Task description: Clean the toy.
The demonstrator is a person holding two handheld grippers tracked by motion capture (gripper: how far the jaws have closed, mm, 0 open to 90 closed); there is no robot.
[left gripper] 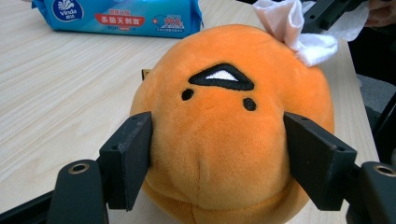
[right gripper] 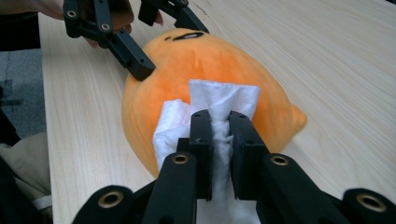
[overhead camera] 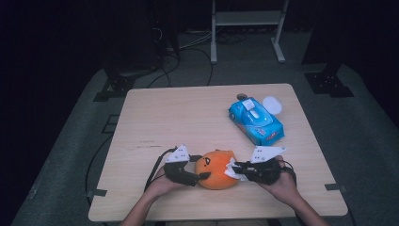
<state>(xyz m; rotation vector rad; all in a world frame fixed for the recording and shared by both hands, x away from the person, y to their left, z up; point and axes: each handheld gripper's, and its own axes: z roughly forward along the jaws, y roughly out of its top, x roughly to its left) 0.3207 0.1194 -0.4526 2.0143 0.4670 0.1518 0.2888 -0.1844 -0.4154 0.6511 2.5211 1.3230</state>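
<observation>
Now the plush [overhead camera: 217,169] sits between left tool [overhead camera: 201,177] and tissue-holding right tool [overhead camera: 236,168].

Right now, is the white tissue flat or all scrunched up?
Scrunched up. The white tissue bunches in crumpled folds between the right gripper's shut jaws, against the orange plush toy.

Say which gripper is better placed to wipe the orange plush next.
Right. The right gripper is shut on the white tissue, already against the orange plush; the left gripper clamps the plush, steadying it.
</observation>
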